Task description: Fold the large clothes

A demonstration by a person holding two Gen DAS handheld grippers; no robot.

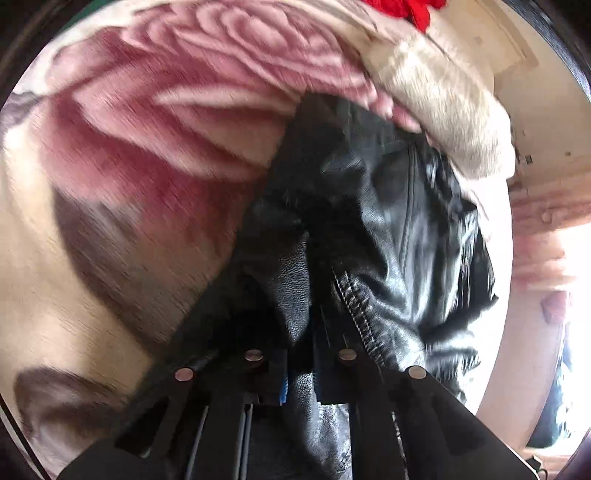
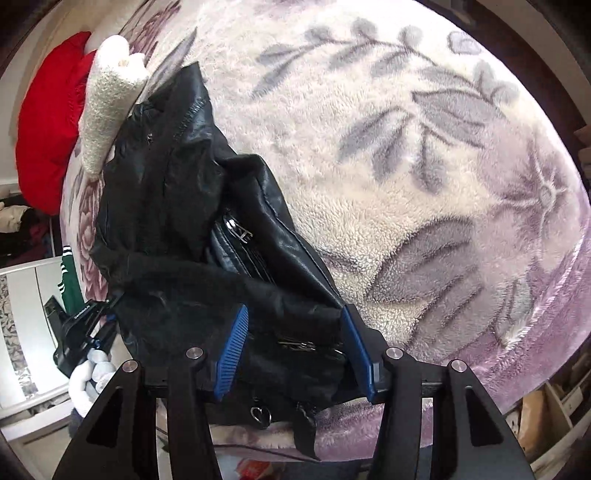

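Left wrist view: your left gripper (image 1: 301,325) has its fingers pressed almost together on a fold of the black leather jacket (image 1: 399,236), pinching it; a strip of leather runs down between the finger bases and a zipper edge (image 1: 356,310) lies along the right finger. The rest of the jacket bunches ahead of the fingers on the fleece blanket (image 1: 147,155), which here shows a big pink rose print, blurred. A cream knitted garment (image 1: 443,110) lies past the jacket at the upper right, touching its far edge, and a red cloth (image 1: 406,9) shows at the top rim. Right wrist view: your right gripper (image 2: 295,339) has its blue-padded fingers (image 2: 232,354) spread about halfway, with the near part of the jacket (image 2: 177,206) bunched between them; the right pad sits against the leather edge, but you cannot tell whether the left pad presses. The jacket lies crumpled at the left side of the bed, on the blanket (image 2: 406,166) with grey leaf print, a zipper pull (image 2: 236,230) showing in its middle. The cream garment (image 2: 107,110) and a red pillow (image 2: 48,122) sit beyond it at the upper left. Your left gripper (image 2: 79,332) shows at the jacket's left edge, held in a white-gloved hand (image 2: 88,380).
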